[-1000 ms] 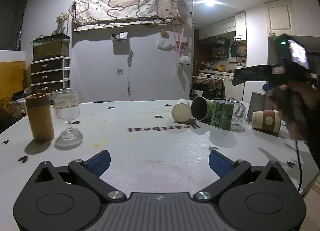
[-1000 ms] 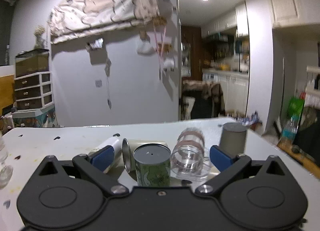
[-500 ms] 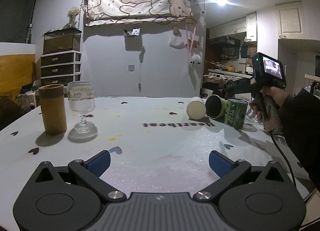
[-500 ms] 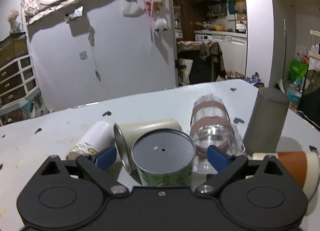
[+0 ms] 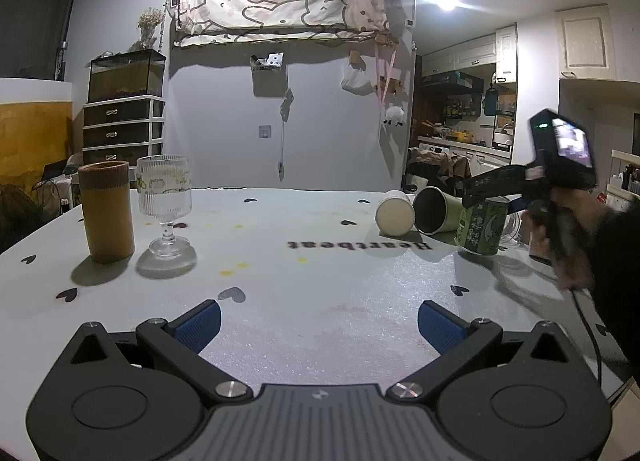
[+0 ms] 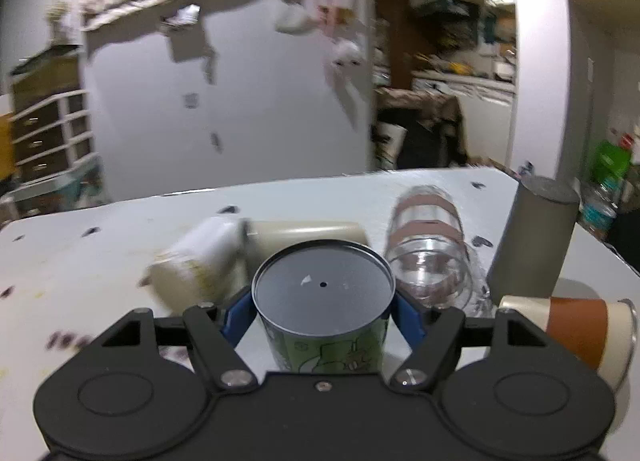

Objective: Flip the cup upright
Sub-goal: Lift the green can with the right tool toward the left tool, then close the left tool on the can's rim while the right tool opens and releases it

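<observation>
A green printed cup (image 6: 324, 309) stands upside down, grey base up, and tilts a little off the table in the left wrist view (image 5: 482, 227). My right gripper (image 6: 322, 311) is shut on it, blue pads pressed on both sides. The right gripper also shows in the left wrist view (image 5: 490, 193), held by a hand. My left gripper (image 5: 318, 323) is open and empty, low over the near table.
A white cup (image 5: 395, 213) and a cream metal cup (image 5: 434, 210) lie on their sides beside the green cup. A clear glass (image 6: 430, 257) and a brown-banded paper cup (image 6: 572, 331) lie right. A grey cylinder (image 6: 534, 237) stands right. A brown tumbler (image 5: 106, 211) and stemmed glass (image 5: 165, 201) stand upright left.
My right gripper has closed its pads onto the green cup and tipped it slightly. The left gripper has shifted a little and stays open.
</observation>
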